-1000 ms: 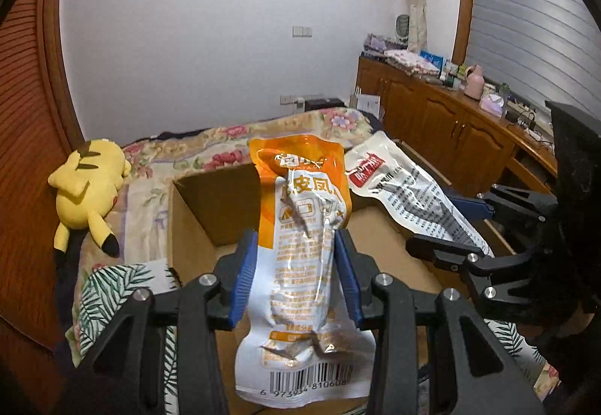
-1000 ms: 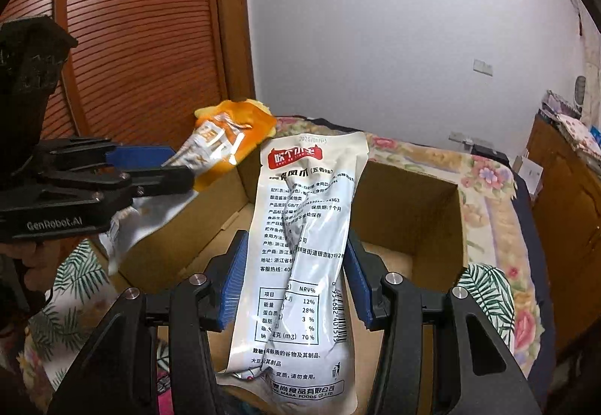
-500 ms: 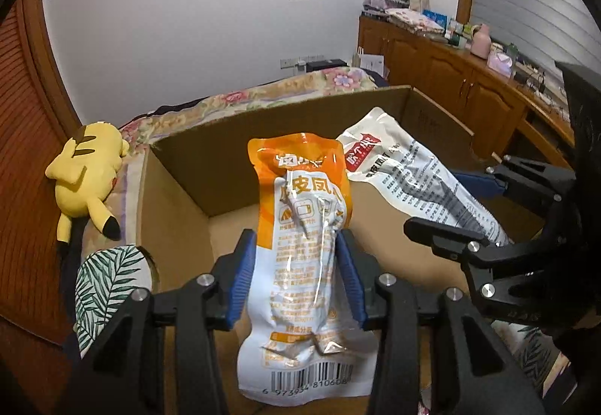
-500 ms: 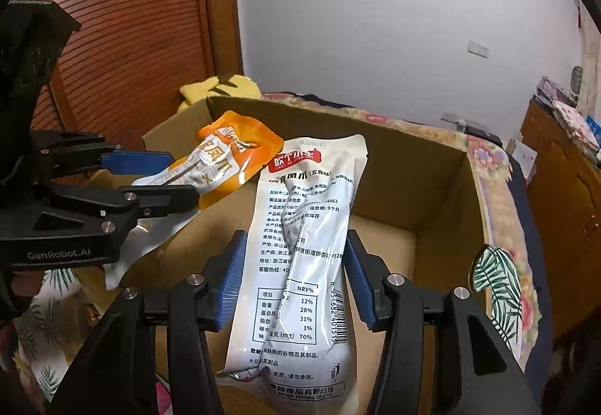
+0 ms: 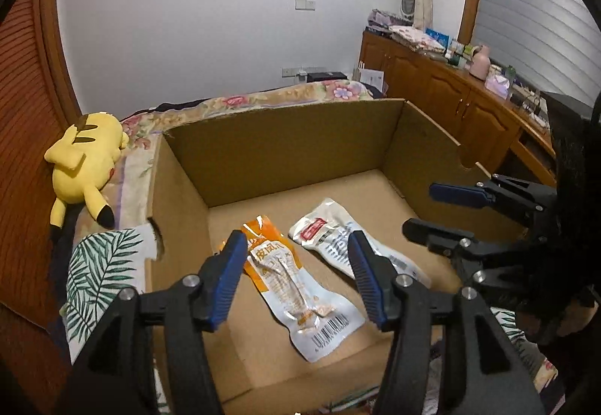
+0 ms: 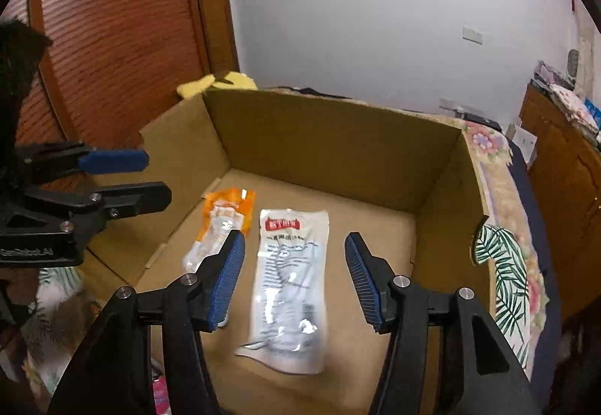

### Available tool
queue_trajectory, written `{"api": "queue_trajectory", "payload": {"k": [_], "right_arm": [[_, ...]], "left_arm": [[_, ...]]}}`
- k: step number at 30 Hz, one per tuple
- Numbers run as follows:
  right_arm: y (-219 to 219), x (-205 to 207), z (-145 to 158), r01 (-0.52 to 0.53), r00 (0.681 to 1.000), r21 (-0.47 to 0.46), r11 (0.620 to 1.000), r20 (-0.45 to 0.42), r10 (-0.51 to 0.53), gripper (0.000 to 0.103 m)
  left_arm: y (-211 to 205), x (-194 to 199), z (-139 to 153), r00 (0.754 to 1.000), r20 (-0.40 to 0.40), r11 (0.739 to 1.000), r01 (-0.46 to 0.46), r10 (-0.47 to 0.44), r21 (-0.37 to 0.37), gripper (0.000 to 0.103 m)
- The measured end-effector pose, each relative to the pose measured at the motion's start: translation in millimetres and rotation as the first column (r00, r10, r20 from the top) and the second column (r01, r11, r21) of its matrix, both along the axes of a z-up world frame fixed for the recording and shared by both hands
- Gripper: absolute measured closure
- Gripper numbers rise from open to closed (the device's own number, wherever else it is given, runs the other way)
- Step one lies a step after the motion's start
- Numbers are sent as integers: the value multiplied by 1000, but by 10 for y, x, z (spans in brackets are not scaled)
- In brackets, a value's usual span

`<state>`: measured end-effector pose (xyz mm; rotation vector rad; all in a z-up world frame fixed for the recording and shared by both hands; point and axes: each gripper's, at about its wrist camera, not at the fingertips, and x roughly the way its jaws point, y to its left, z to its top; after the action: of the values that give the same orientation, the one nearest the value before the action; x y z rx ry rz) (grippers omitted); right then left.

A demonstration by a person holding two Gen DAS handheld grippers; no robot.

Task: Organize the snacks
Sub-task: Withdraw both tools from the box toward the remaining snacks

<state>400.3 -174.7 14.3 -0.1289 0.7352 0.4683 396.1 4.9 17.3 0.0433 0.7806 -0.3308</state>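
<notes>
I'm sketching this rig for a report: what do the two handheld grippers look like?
Both match: the left gripper and right gripper have matte black angular plastic linkages joined by round silver bolts, each finger ending in a ribbed blue pad. White "GenRobot.AI" lettering marks the left one's side. No cables or sleeves are visible.

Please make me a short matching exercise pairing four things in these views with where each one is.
Things:
1. orange packet
2. white packet
3. yellow plush toy
4. left tool

Places:
A. on the bed, outside the box
B. on the box floor, nearer the left wall
C. open above the cardboard box
D. on the box floor, right of the other packet

Pairs: 1-B, 2-D, 3-A, 4-C
</notes>
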Motion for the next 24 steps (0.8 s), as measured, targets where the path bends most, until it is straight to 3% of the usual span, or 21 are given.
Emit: {"api": "queue_trajectory", "payload": {"k": [13,24], "right_arm": [[-379,-989,339,22,995,112,993,93,-32,39],[-628,-1477,-80,109,993,106,988,26,-112,38]], "left_arm": [[238,-788,255,994,112,998,12,-4,-64,33],[349,-1452,105,988,152,997,15,-4,-72,31]]}}
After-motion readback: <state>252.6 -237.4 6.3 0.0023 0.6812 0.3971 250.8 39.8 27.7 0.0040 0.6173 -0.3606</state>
